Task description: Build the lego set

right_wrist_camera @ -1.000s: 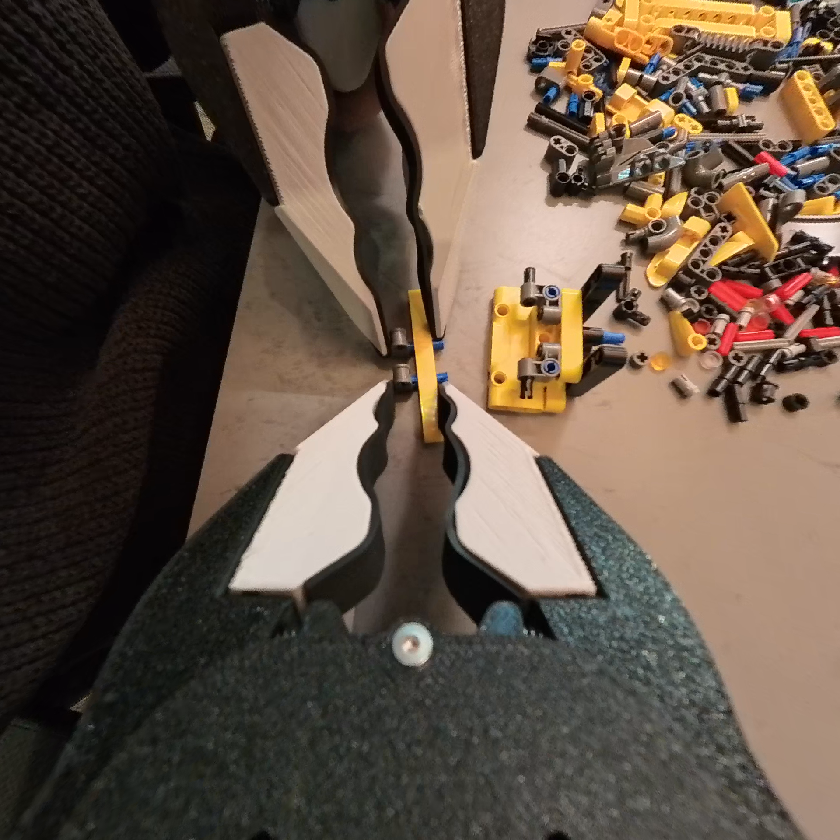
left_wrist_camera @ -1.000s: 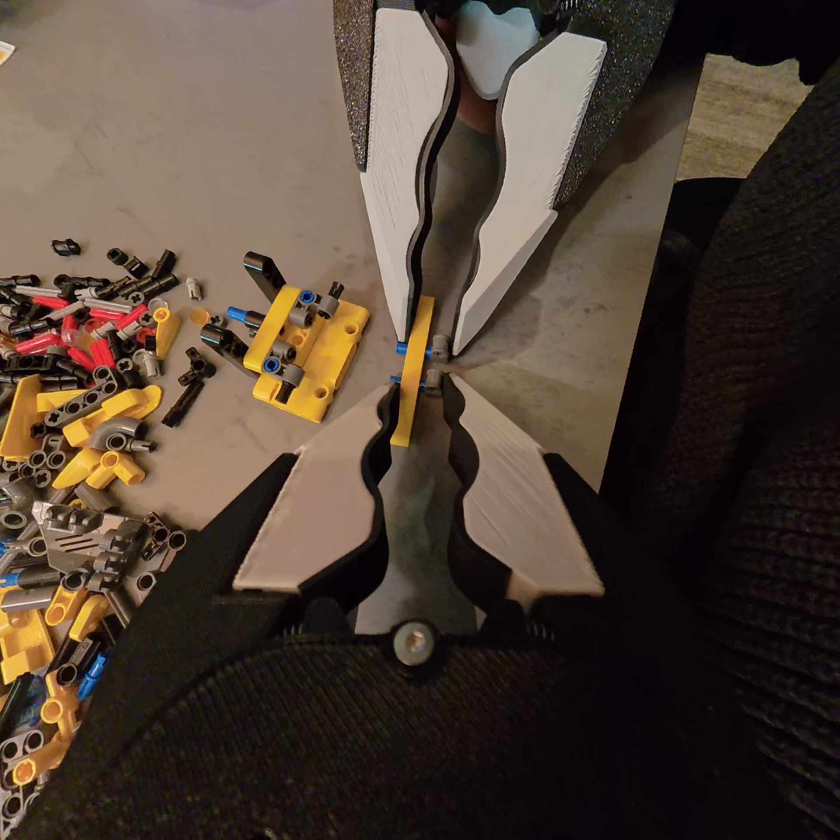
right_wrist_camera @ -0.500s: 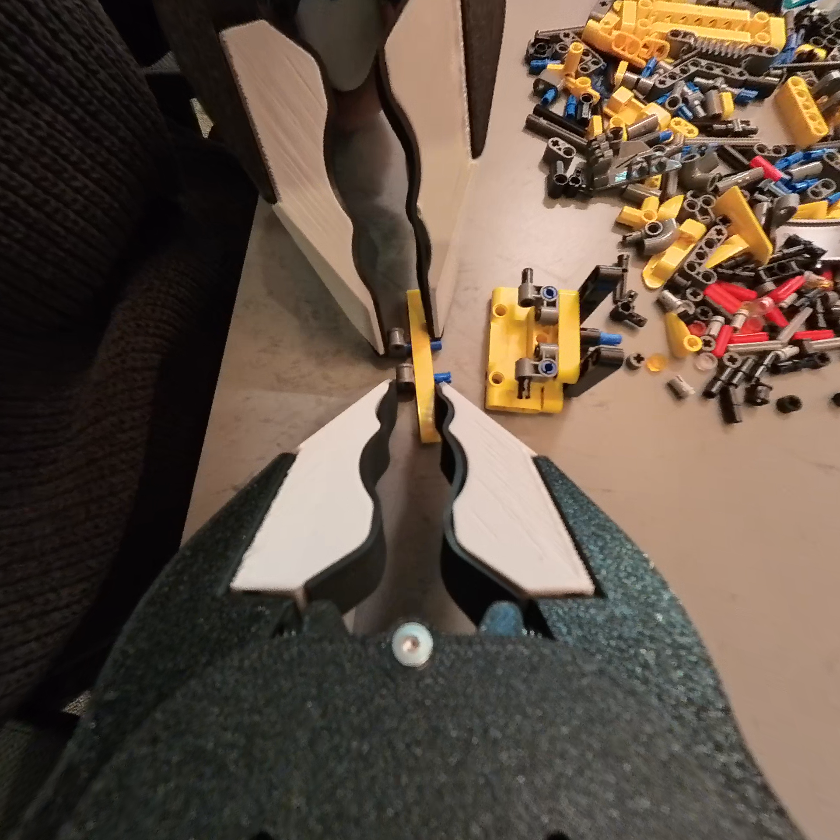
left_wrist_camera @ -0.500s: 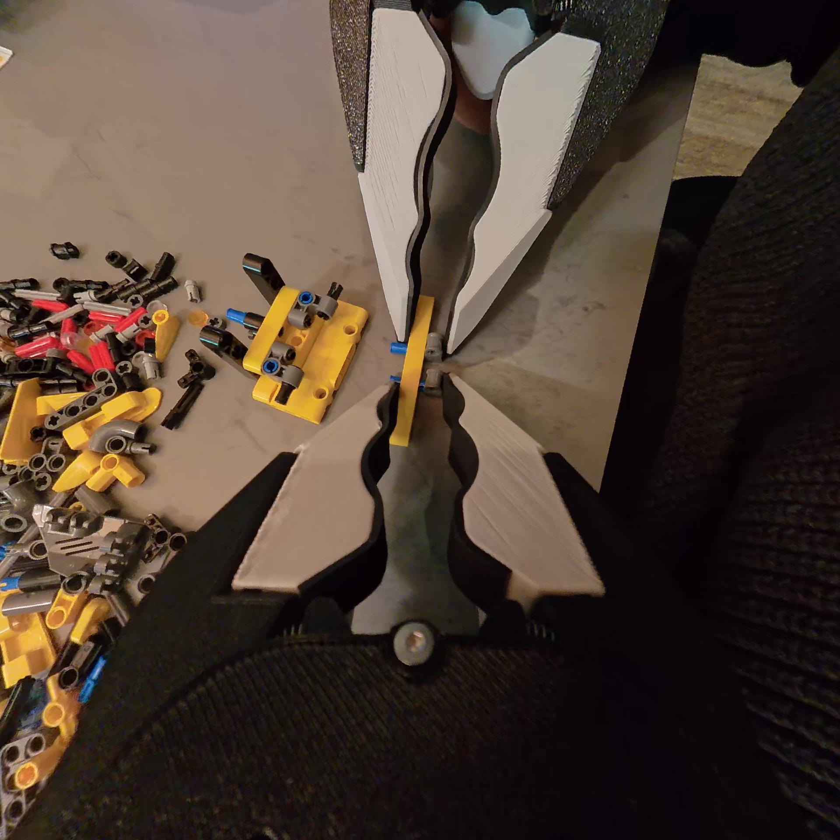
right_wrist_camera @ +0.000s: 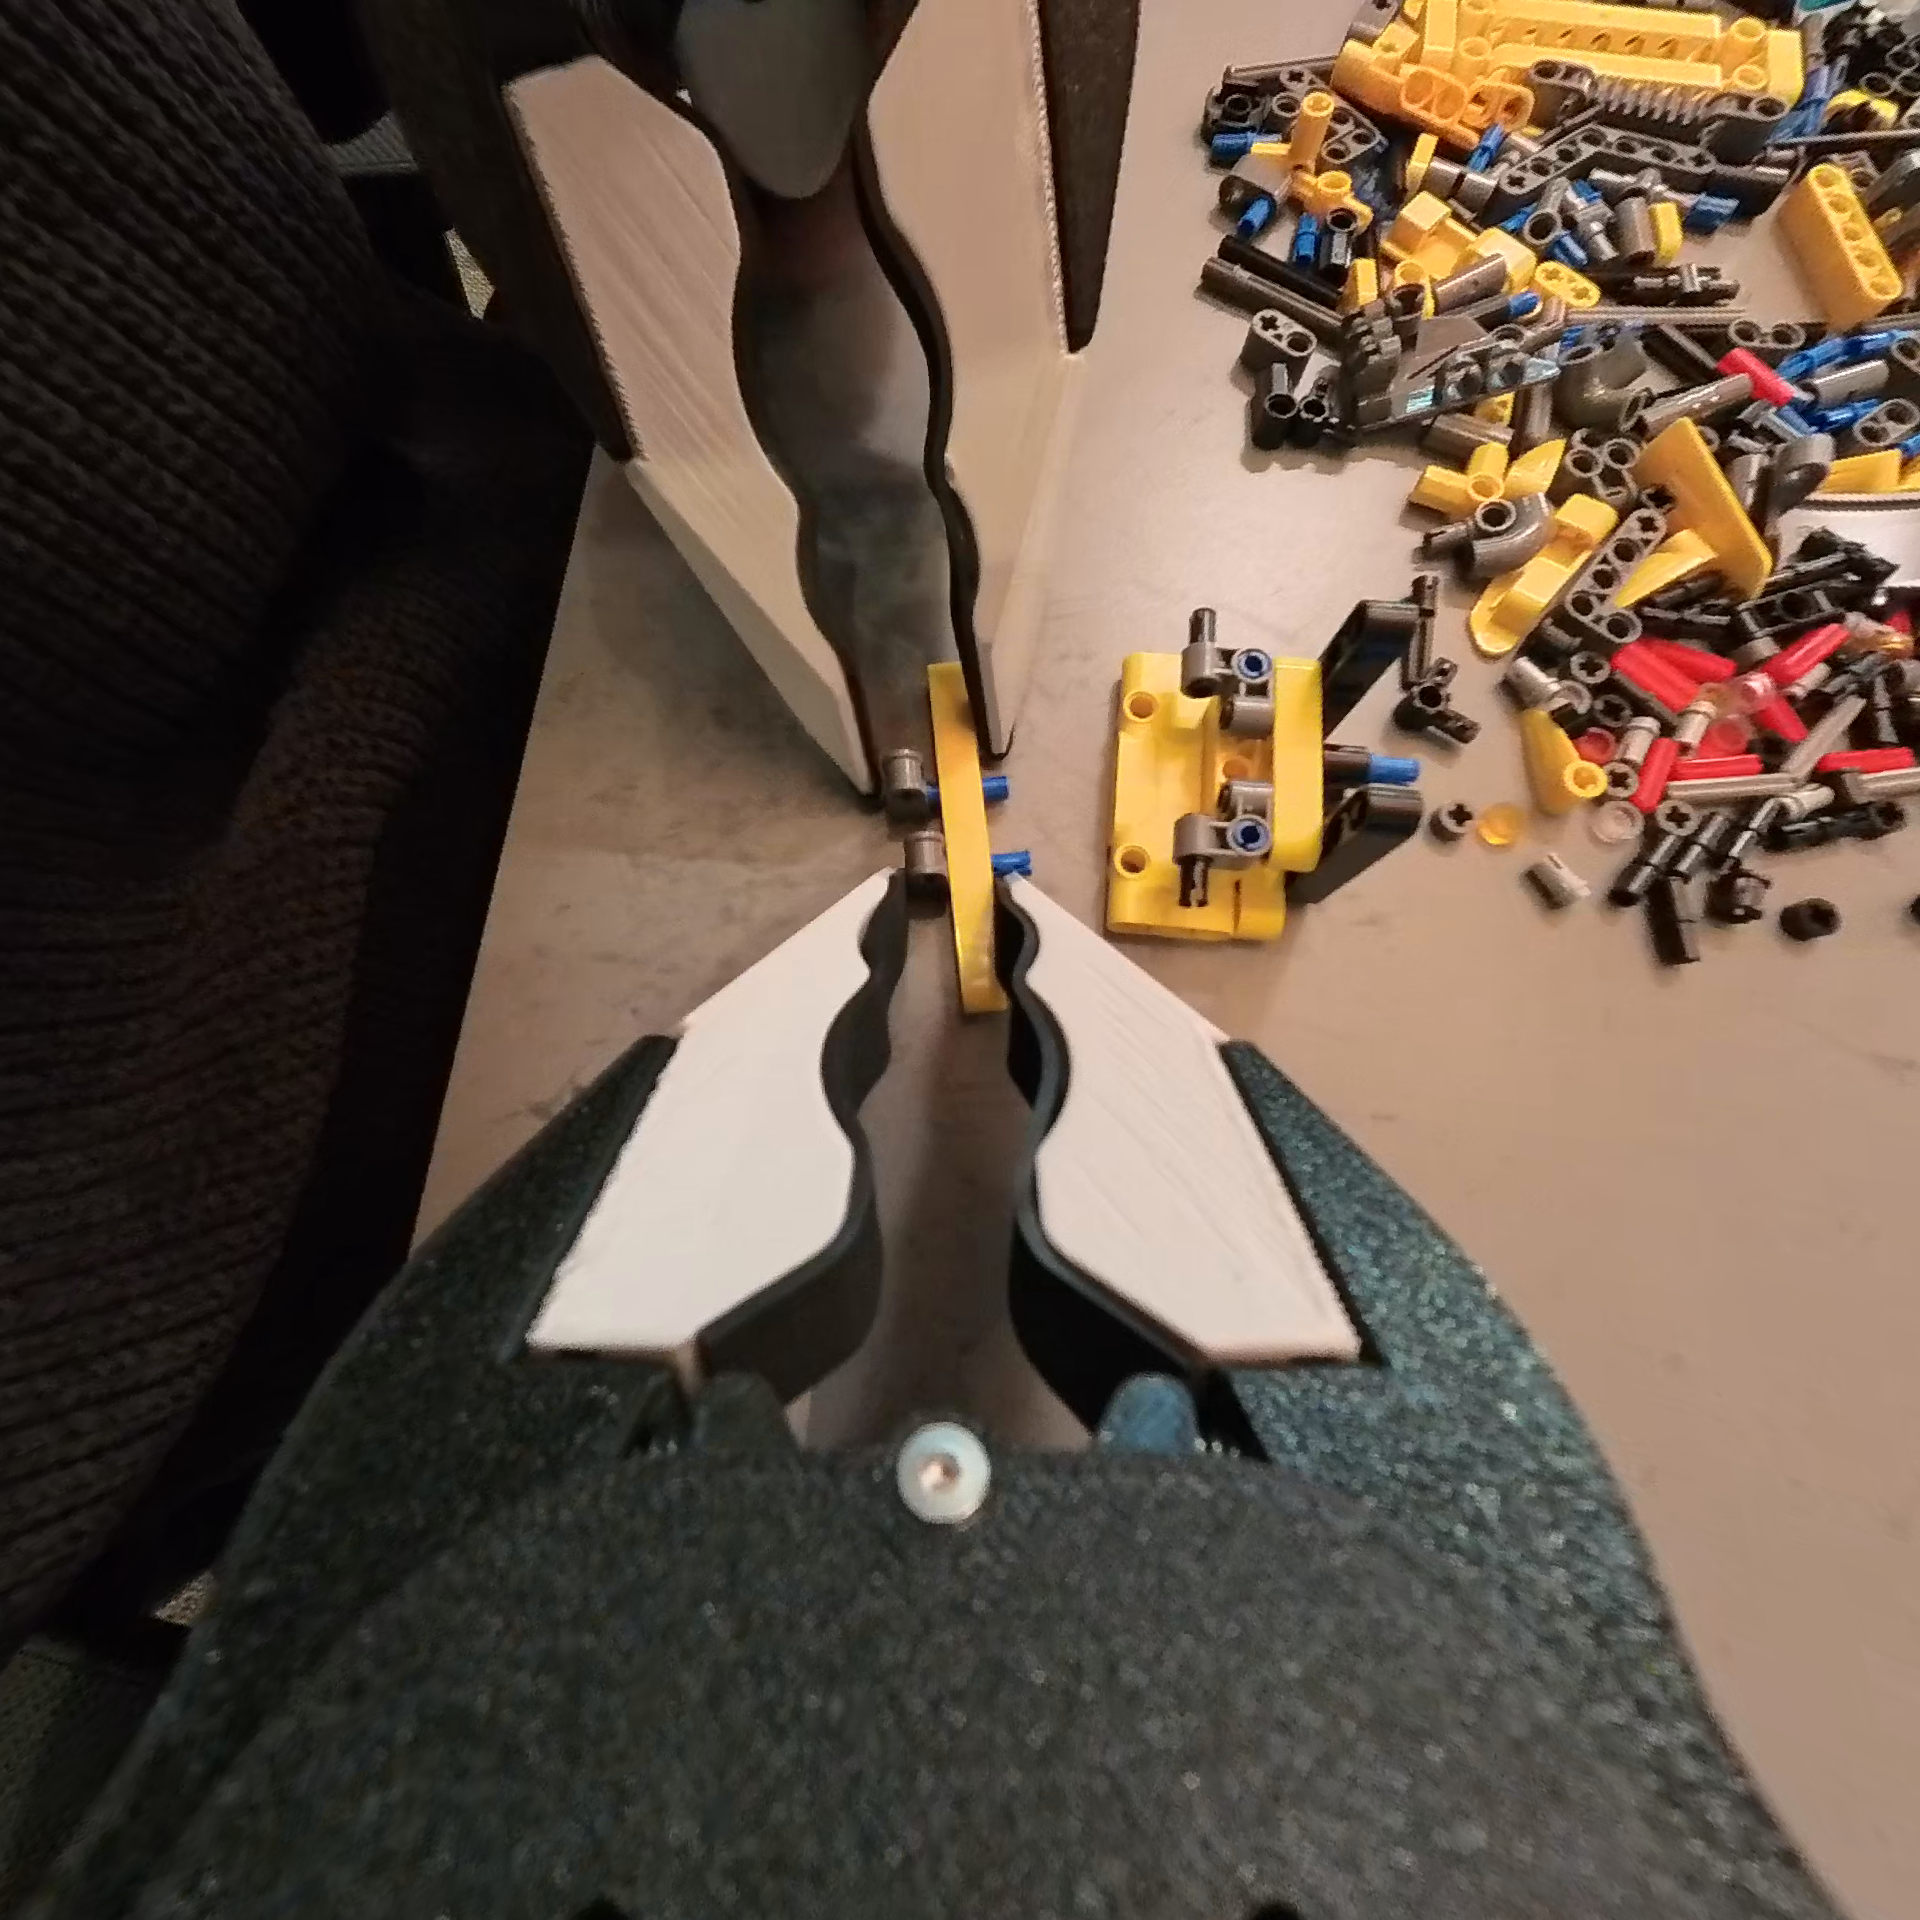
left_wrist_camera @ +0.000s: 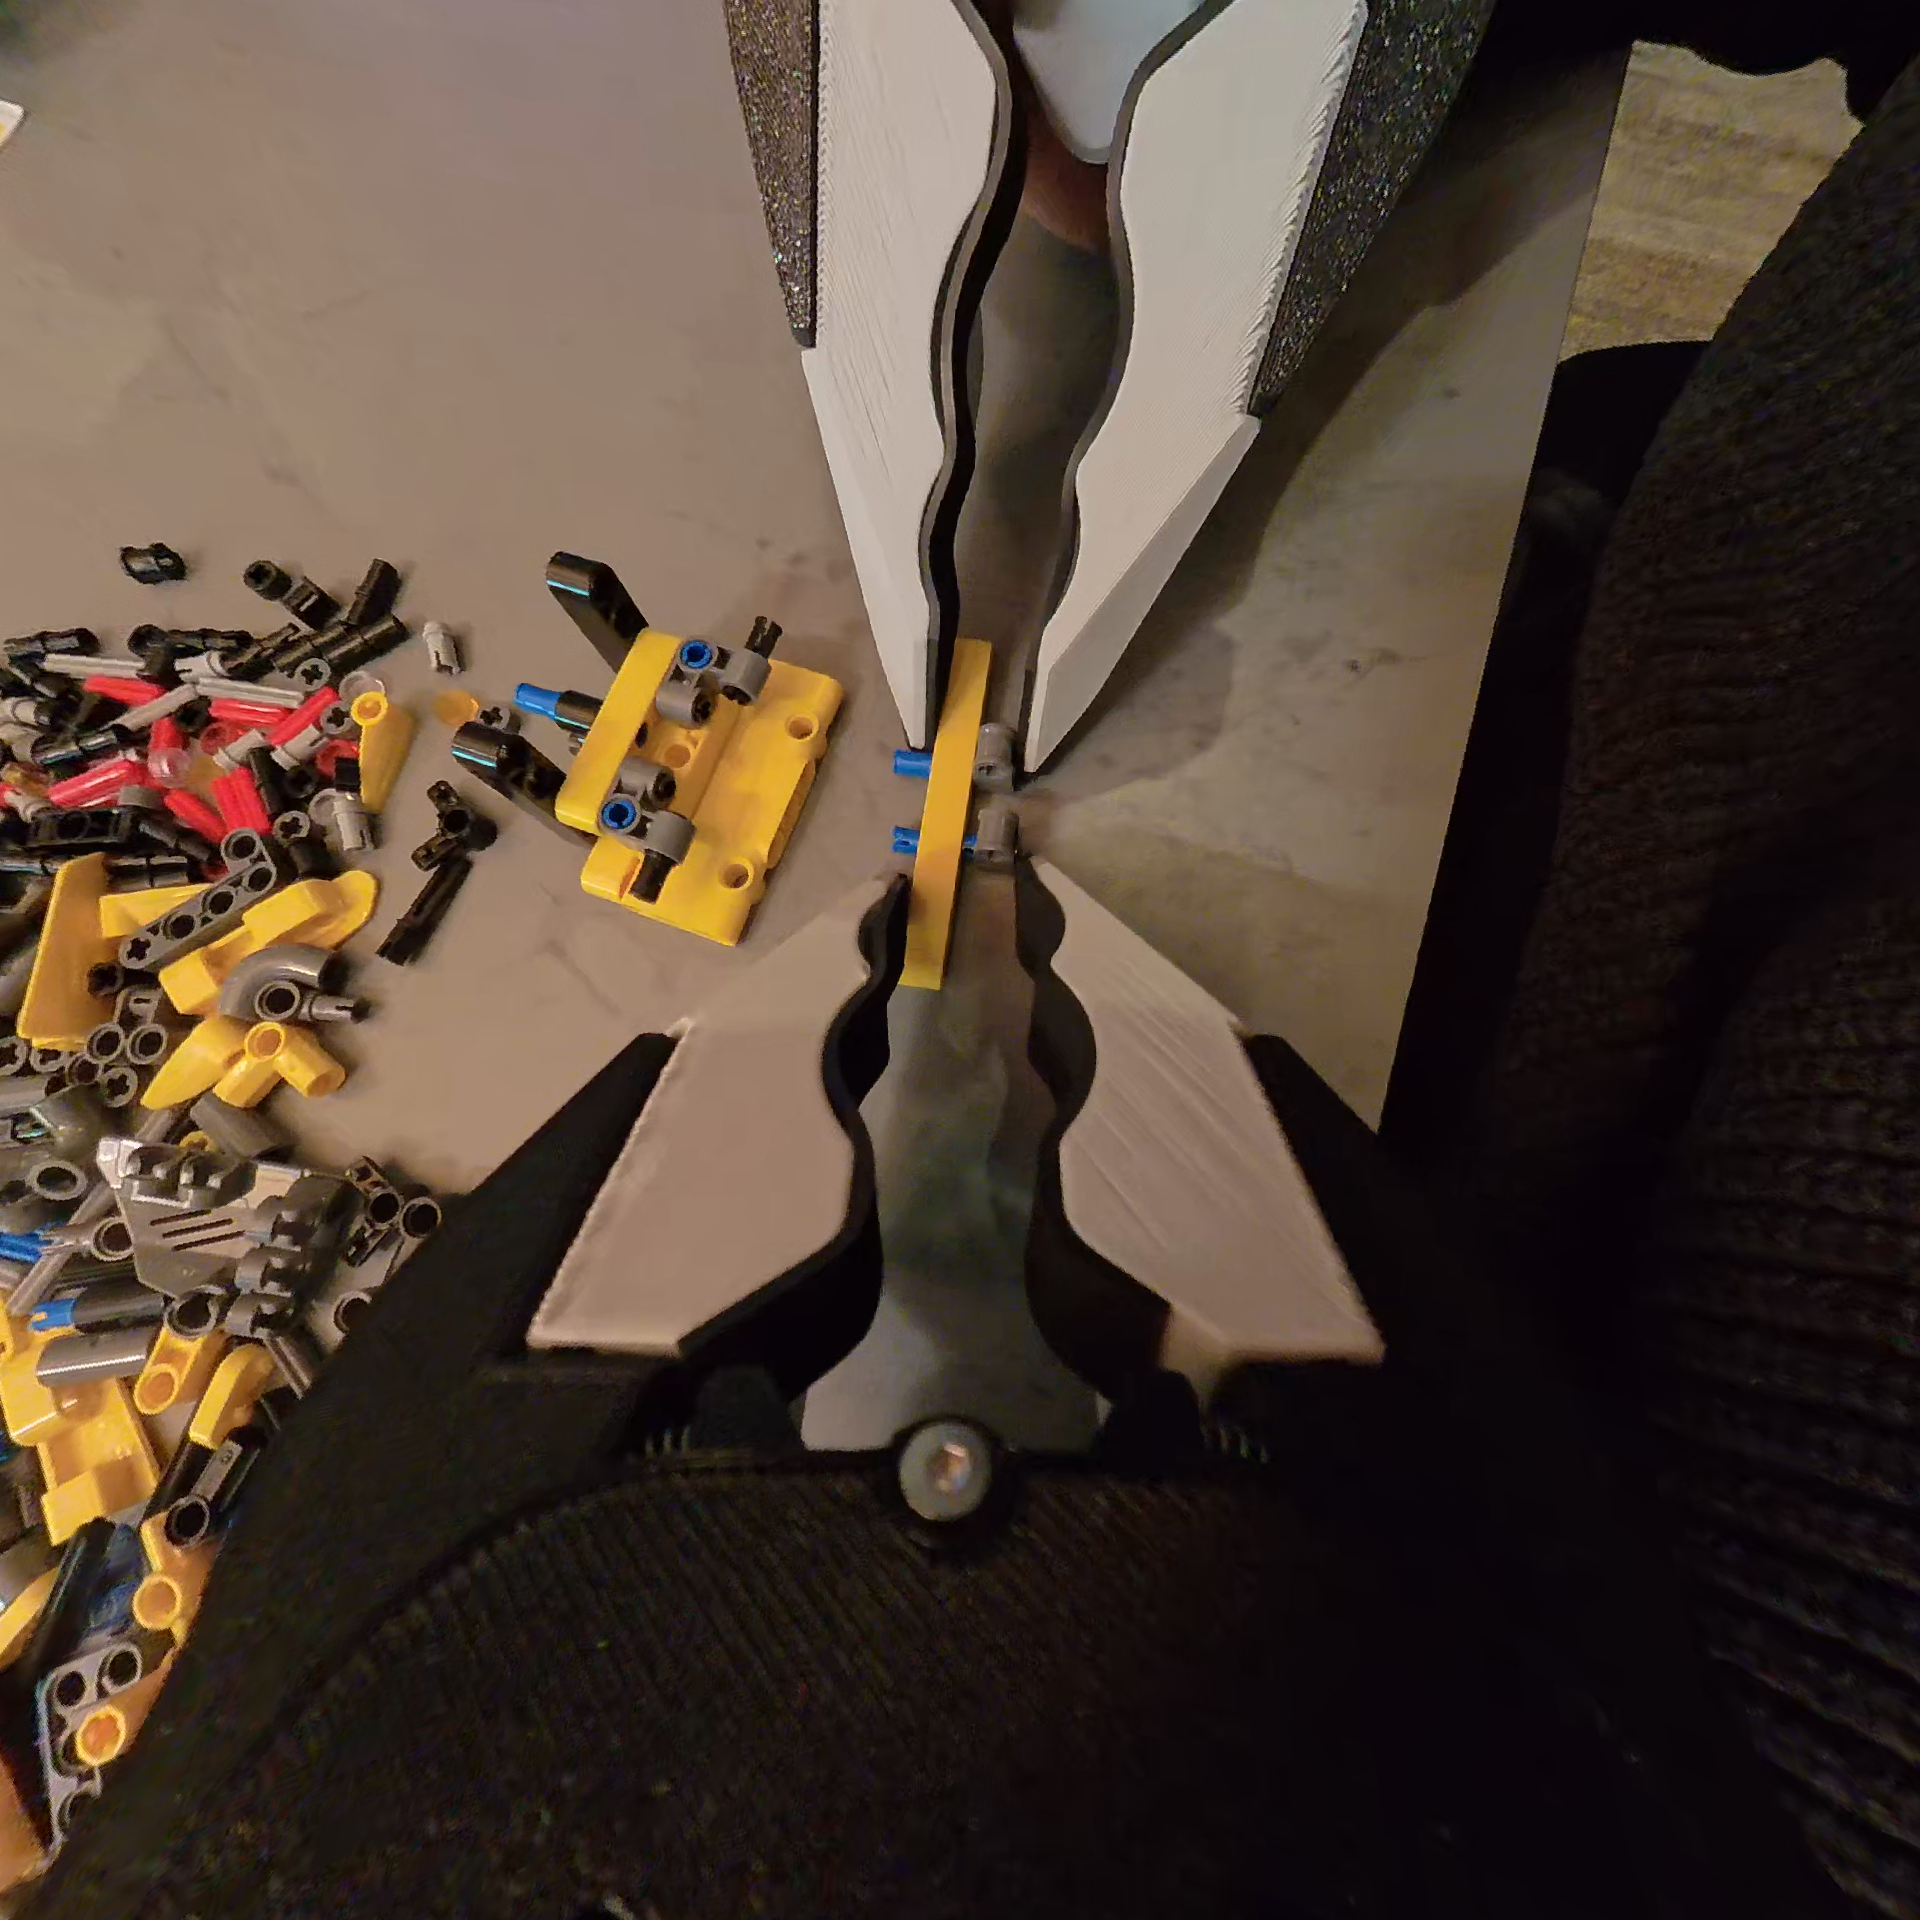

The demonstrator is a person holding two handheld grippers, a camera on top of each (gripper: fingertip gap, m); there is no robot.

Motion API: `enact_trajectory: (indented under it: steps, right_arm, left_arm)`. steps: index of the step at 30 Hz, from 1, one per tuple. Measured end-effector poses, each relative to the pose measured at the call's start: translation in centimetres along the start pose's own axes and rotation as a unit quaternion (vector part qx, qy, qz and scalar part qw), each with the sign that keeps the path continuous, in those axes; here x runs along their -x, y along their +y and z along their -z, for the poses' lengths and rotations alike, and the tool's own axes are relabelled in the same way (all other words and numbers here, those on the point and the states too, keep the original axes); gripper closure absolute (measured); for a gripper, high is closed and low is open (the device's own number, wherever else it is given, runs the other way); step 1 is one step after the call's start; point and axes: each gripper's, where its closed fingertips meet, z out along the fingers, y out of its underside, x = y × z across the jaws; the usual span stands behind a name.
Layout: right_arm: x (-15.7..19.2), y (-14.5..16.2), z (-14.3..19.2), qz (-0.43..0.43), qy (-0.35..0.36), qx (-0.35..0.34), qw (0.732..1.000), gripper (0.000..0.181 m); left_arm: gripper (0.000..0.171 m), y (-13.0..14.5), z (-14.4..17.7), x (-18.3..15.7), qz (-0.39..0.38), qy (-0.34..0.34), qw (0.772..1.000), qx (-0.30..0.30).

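Observation:
A thin yellow beam (left_wrist_camera: 951,810) with two blue pins and two grey connectors is held edge-on just above the grey table (left_wrist_camera: 416,312). My left gripper (left_wrist_camera: 961,878) is shut on its near end. My right gripper (left_wrist_camera: 971,753) comes in from the far side, tip to tip with the left, and is shut on the other end. In the right wrist view the beam (right_wrist_camera: 961,831) sits between my right gripper (right_wrist_camera: 954,883) and the left gripper (right_wrist_camera: 932,769) opposite.
A yellow plate assembly (left_wrist_camera: 717,790) with grey connectors and black arms lies on the table (right_wrist_camera: 1351,1143) beside the grippers, also seen in the right wrist view (right_wrist_camera: 1216,800). A pile of loose parts (left_wrist_camera: 156,987) (right_wrist_camera: 1610,364) lies beyond. The table edge (left_wrist_camera: 1496,727) and a dark knitted garment (left_wrist_camera: 1714,935) are close by. The grippers are tip to tip, or close to it.
Almost nothing. Both grippers stay shut on the yellow beam at the same spot; the views shift only slightly.

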Motion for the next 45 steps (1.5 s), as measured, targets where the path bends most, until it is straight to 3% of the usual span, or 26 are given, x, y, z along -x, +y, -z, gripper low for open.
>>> enact_trajectory:
  steps: [13,26,45]
  right_arm:
    - [-0.1,0.0,0.0,-0.002,0.002,-0.001,1.000,0.165]
    - [-0.2,0.1,0.0,-0.009,-0.002,-0.002,1.000,0.165]
    - [-0.5,-0.4,-0.4,-0.022,0.010,-0.003,1.000,0.165]
  left_arm:
    - [0.155,-0.2,-0.1,0.0,0.049,0.022,0.999,-0.003]
    - [0.158,-0.3,-0.1,0.1,0.055,0.007,0.998,-0.001]
    - [0.150,0.7,1.3,0.7,0.036,0.004,0.999,-0.006]
